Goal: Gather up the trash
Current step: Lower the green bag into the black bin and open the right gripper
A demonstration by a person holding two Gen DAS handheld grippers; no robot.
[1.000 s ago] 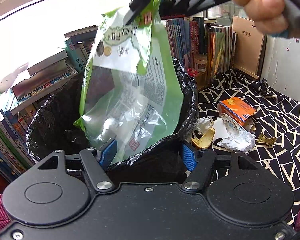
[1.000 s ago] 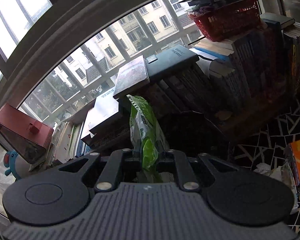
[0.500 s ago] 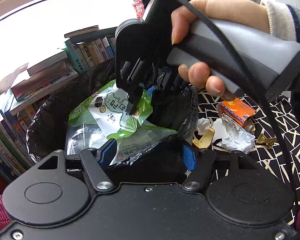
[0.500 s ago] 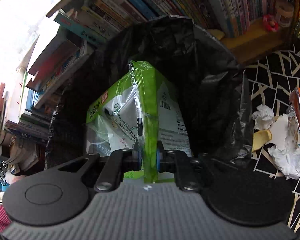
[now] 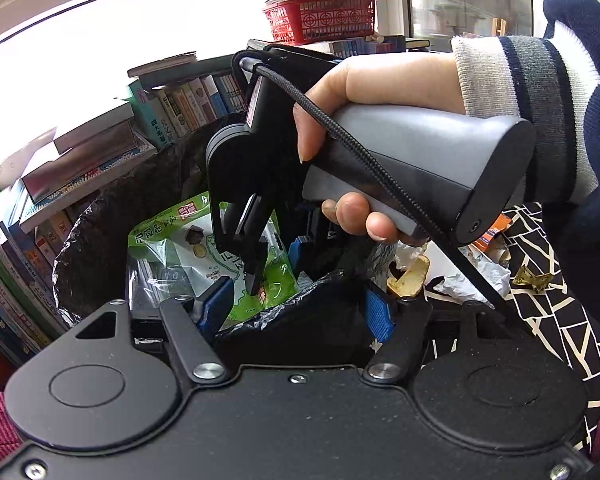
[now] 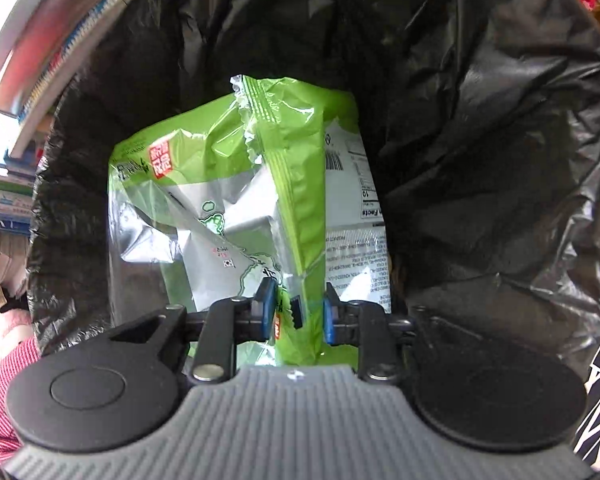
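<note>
The right gripper (image 6: 296, 314) is down in the mouth of the black trash bag (image 6: 480, 128), and its jaws have just been opening: the blue pads now stand apart with the green sealed edge of the snack wrapper (image 6: 236, 200) loose between them, no longer squeezed. The wrapper itself is already inside the bag, crumpled and leaning against the liner's near side. The left gripper (image 5: 296, 310) has its pads pinched on the bag's near rim, holding the mouth wide (that is as tight as I would expect it to go on bunched plastic).

So I'd say this is the letting-go step for this piece: dropped in, grip released. The next move, as I judge it, calls for lifting the right gripper straight out without dragging the wrapper's edge back up, since the strip lies between the pads and could snag. After that there is more to fetch: the crumpled white paper (image 5: 472, 276), a yellowish scrap (image 5: 408, 280) and an orange packet (image 5: 496, 230) lie on the patterned cloth (image 5: 556, 320) just beside the bag.
</note>
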